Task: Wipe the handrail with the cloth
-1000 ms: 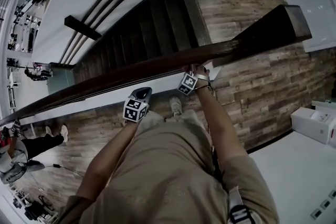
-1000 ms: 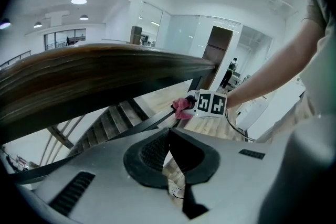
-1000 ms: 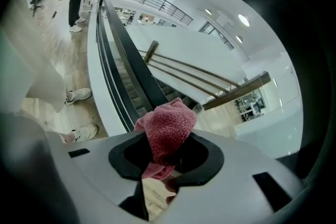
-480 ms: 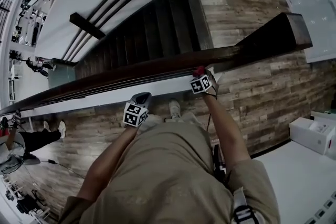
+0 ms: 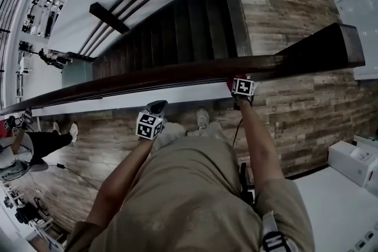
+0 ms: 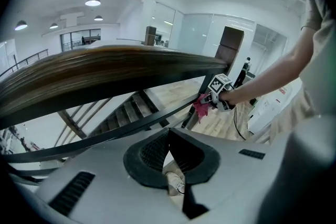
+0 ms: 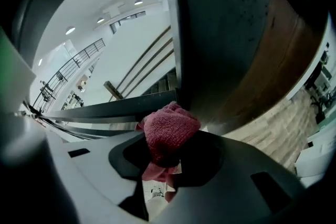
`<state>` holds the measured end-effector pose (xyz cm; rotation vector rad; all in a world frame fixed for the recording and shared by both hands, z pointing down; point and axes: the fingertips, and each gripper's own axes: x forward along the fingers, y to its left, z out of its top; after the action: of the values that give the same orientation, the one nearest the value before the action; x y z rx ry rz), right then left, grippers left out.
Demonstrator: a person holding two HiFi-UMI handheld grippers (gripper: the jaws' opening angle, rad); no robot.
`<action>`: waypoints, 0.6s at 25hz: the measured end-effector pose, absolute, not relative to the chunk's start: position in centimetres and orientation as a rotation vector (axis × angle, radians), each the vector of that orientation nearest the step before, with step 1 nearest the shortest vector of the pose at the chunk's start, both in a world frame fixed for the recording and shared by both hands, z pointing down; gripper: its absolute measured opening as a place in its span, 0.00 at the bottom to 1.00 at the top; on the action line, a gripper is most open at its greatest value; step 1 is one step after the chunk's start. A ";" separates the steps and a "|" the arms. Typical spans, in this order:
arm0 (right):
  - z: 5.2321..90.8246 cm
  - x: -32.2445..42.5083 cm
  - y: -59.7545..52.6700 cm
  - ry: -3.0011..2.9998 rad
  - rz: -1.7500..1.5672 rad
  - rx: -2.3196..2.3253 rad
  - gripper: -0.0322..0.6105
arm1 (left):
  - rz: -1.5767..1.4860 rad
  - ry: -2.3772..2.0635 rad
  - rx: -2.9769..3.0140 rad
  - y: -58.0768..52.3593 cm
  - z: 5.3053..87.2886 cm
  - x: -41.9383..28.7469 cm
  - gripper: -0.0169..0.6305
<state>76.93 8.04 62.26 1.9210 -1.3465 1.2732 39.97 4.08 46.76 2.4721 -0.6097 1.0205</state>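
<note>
From above, the right tool (image 5: pixel 235 83) sits at the wooden handrail (image 5: pixel 147 81). Its own view plainly shows the red cloth (image 7: pixel 169 132) it clamps. The left tool (image 6: pixel 168 135) is closed, empty.

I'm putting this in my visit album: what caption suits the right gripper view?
The right hand-held gripper clamps a red cloth next to the wooden handrail.

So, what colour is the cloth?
The cloth is pinkish red, clearest in the right gripper view.
</note>
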 end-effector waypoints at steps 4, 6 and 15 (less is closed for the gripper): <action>62.6 77.4 8.0 -1.387 1.298 1.968 0.23 | 0.993 -0.691 2.418 4.5 47.5 38.8 0.05; 62.4 76.7 7.6 -1.426 1.318 1.976 0.23 | 0.973 -0.729 2.394 4.5 47.6 38.0 0.05; 61.9 71.0 5.1 -1.540 1.267 1.816 0.23 | 0.896 -0.861 2.289 4.2 48.7 32.3 0.05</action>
<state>71.04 5.14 61.93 1.8157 -1.5401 1.2669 32.30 4.18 48.69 2.2888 -0.8614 0.8965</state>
